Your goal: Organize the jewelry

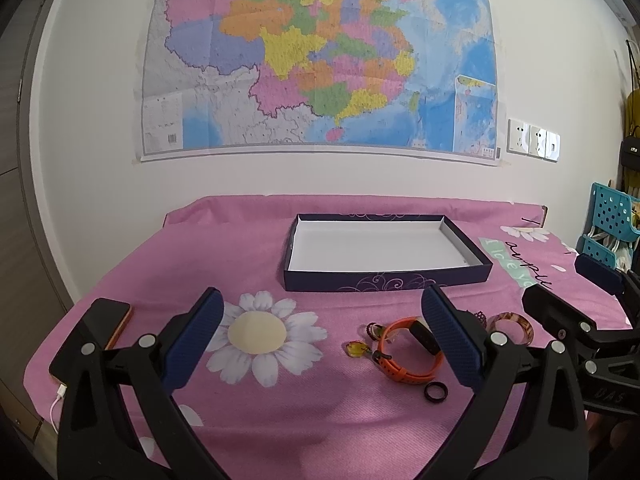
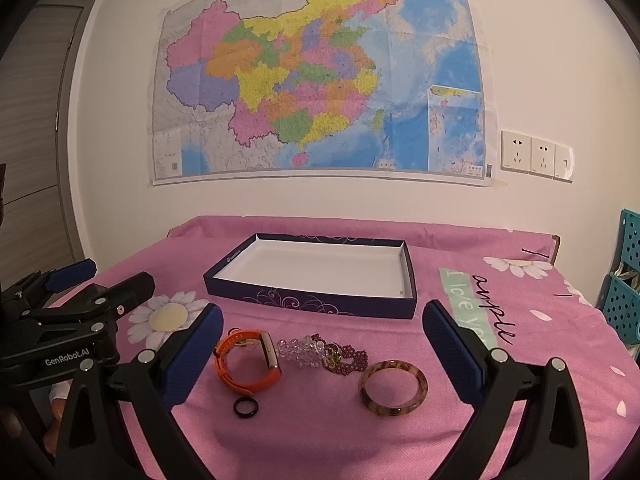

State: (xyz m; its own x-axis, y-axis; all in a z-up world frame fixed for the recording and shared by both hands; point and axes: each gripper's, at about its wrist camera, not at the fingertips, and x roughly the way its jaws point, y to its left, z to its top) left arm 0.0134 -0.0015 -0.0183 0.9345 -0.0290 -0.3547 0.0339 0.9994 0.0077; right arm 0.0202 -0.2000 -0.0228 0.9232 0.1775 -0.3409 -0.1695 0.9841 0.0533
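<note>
Right wrist view: both grippers, right [image 2: 322, 354] and left [image 1: 322, 338], hover with jaws spread, empty. Jewelry, including the mottled brown bangle [image 2: 394, 394], lies on the bench before the empty navy box [image 2: 312, 300]. Nothing sorted; next, grasp one piece.

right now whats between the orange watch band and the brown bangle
In the right wrist view, a clear bead bracelet and a dark red beaded piece lie between the orange band and the bangle.

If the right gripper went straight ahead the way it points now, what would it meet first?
Probably the beaded bracelets lying between the open right gripper's fingers, with the brown bangle just beside them. The empty box sits further back. Depth is hard to judge through the fisheye.
</note>
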